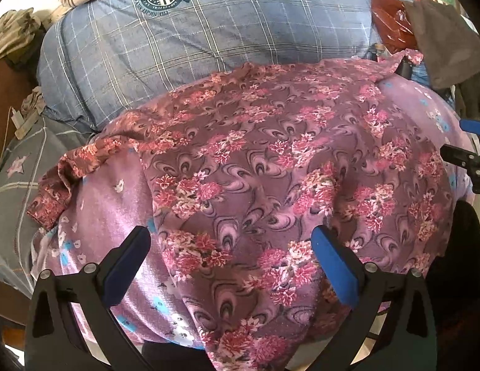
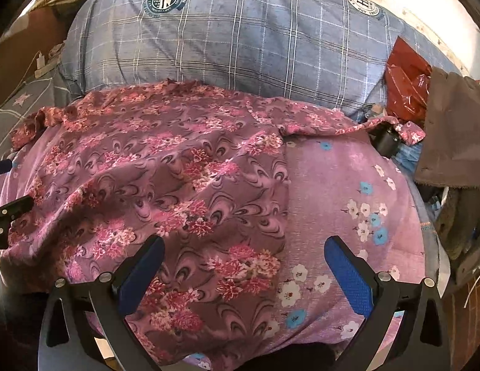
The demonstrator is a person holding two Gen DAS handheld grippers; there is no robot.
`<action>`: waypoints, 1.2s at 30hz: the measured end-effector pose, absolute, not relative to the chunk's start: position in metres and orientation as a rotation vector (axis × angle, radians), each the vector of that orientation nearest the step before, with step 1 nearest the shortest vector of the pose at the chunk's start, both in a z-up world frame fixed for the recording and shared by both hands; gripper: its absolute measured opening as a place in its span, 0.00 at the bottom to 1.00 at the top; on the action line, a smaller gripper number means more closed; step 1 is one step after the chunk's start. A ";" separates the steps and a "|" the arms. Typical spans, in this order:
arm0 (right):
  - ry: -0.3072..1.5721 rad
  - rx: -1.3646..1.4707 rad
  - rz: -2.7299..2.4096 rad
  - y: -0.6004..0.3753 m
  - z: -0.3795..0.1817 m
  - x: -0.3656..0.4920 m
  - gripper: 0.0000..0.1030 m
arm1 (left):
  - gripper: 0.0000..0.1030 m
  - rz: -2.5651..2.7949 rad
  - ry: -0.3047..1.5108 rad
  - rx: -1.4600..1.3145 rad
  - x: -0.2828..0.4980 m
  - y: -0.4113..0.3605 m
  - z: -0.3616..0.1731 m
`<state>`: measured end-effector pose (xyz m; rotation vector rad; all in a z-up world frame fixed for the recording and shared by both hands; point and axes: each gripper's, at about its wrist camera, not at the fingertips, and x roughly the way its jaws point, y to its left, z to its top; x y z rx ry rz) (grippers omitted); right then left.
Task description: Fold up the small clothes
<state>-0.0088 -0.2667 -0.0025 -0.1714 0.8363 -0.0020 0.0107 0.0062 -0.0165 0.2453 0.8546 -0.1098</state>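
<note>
**Both grippers spread wide above a floral garment**

The left gripper [image 1: 230, 247] and right gripper [image 2: 244, 258] hang with fingers wide apart, holding nothing. Beneath them the floral garment [image 1: 255, 154] lies spread on a lilac flowered sheet [image 2: 348, 191], which shows bare along its right edge. Beyond, a blue checked pillow [image 1: 209, 40] borders the garment's far edge. At far right a red plastic bag [image 2: 407, 74] is partly hidden by grey cloth [image 2: 453, 123].
</note>
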 end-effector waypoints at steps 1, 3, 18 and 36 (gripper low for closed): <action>0.836 -0.174 -0.005 -0.266 -0.003 -0.010 1.00 | 1.00 -0.117 0.859 0.237 0.010 0.007 -0.017; 0.835 -0.175 -0.020 -0.266 -0.004 -0.012 1.00 | 1.00 -0.130 0.868 0.234 0.008 0.006 -0.019; 0.872 -0.044 0.080 -0.276 -0.004 -0.009 1.00 | 1.00 -0.060 0.859 0.243 0.001 0.027 -0.009; 1.063 0.249 0.102 -0.357 -0.041 0.025 0.91 | 1.00 0.041 1.082 -0.030 0.039 0.121 -0.044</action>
